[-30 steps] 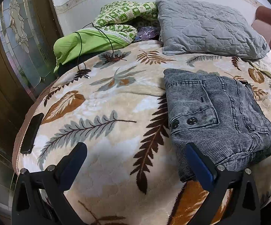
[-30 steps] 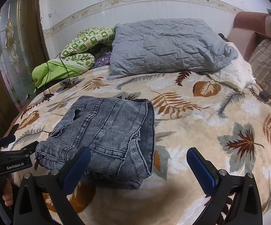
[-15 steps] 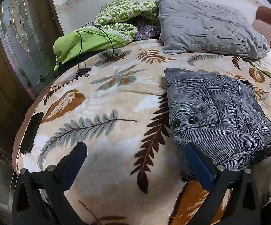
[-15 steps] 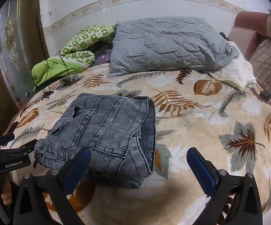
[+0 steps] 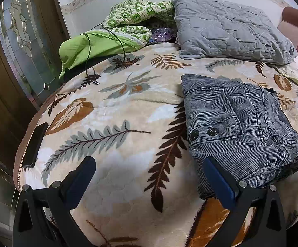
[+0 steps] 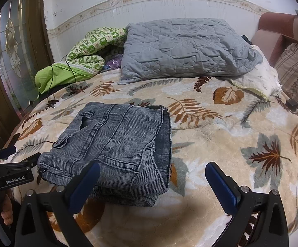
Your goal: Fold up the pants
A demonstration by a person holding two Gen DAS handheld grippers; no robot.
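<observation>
Folded grey pants (image 6: pixel 116 150) are lying as a compact bundle near the front edge of the bed (image 6: pixel 221 135). The left claw (image 5: pixel 149 177) and right claw (image 6: pixel 151 182) are hovering spread, gripping nothing. Judged nearly done: any finishing touch should press layers flat, aligning hems without dragging the stack.

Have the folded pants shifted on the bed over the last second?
No. The folded pants keep the same spot on the leaf-print blanket, their far edge still short of the grey pillow. Both grippers are open, holding nothing.
</observation>
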